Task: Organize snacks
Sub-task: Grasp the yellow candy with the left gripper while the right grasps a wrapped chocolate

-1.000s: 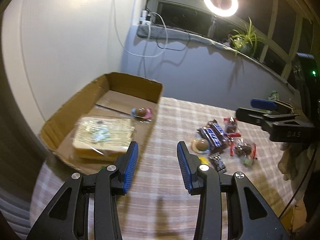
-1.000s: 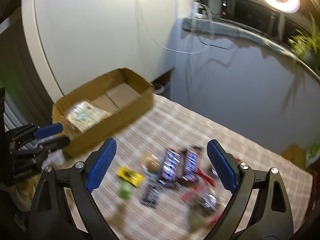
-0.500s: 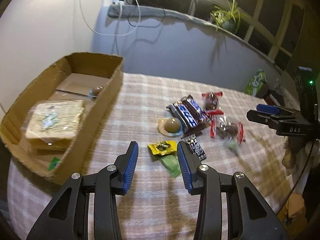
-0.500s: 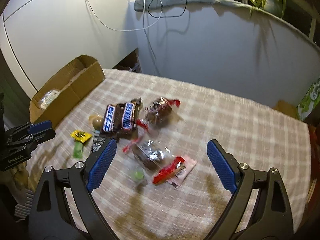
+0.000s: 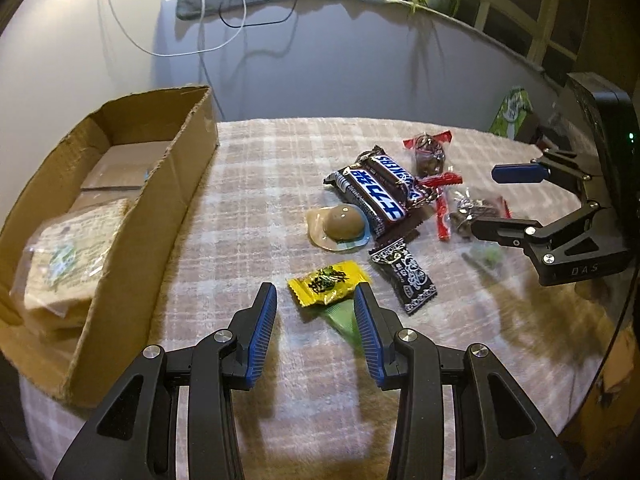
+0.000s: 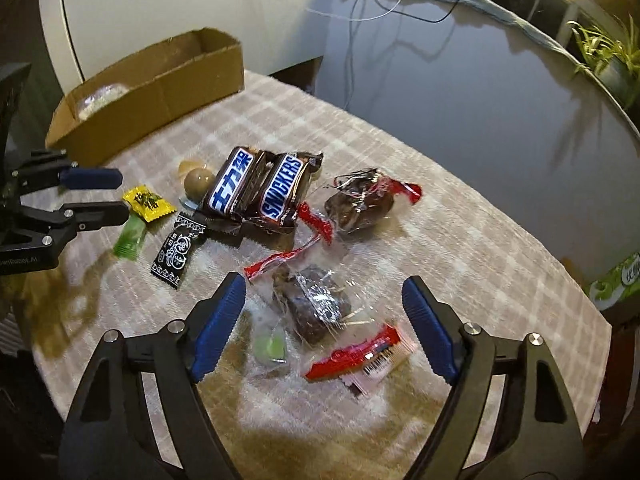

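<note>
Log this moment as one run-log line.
left tool: open, over yellow candy | right tool: closing around clear-wrapped brownie, not gripped | cardboard box: holds bread pack

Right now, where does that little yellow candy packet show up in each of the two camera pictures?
Left wrist view: yellow candy packet lies low in the middle, just ahead of the left hand-held gripper.
Right wrist view: it sits at the left, beside that gripper.
Shared landmark: the Snickers bars.
</note>
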